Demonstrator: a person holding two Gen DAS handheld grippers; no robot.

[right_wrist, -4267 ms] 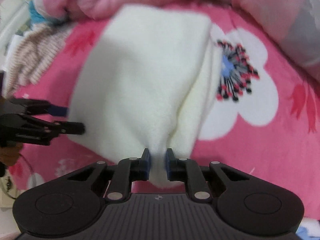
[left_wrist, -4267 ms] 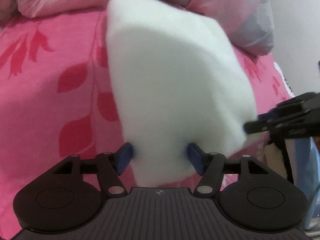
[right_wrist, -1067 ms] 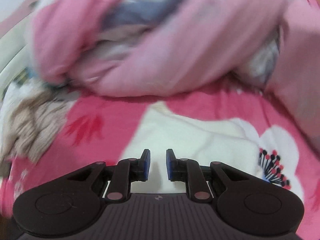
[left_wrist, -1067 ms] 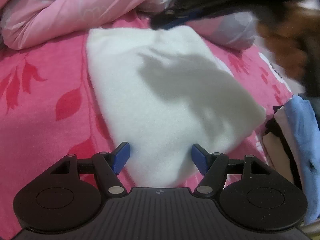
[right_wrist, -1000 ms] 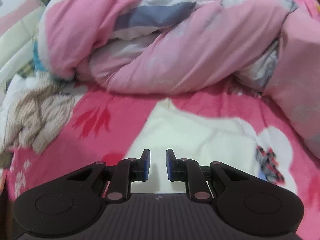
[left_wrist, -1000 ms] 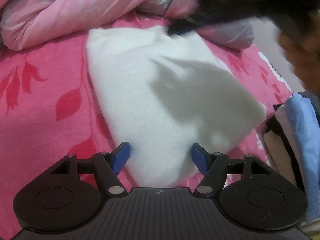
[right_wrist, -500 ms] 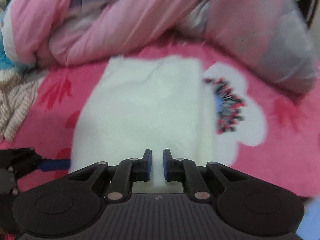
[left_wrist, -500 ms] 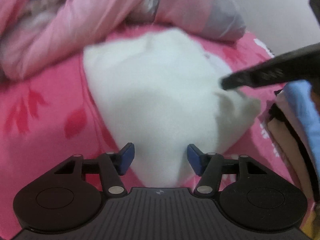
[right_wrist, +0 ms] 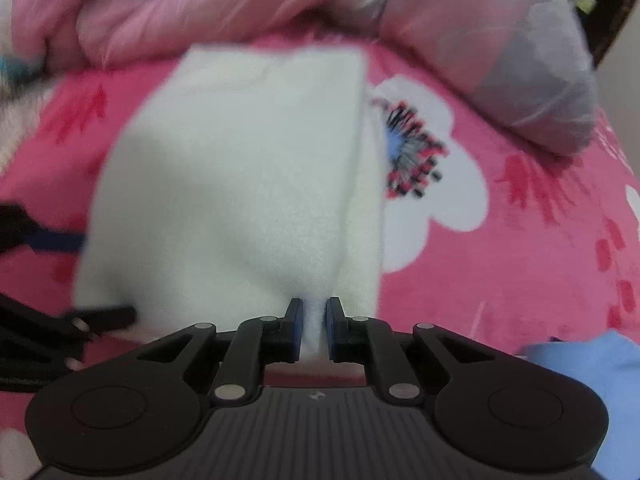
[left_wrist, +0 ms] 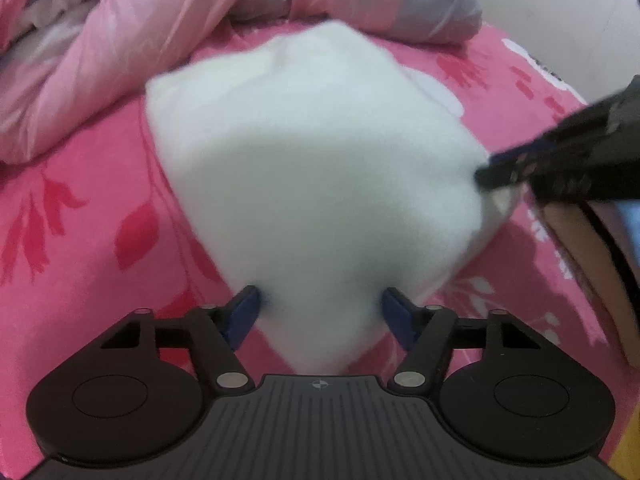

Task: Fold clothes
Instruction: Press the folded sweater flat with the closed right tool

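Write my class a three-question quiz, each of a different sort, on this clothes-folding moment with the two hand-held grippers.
1. True or false: the right hand-held gripper is pinching the white garment.
2. What does the garment lie on: A) a wooden table, B) a pink flowered bedsheet, C) a tiled floor?
3. Fill in: behind the garment lies a bunched pink and grey ____.

Key
1. True; its pads are nearly together with white cloth between them.
2. B.
3. Quilt.
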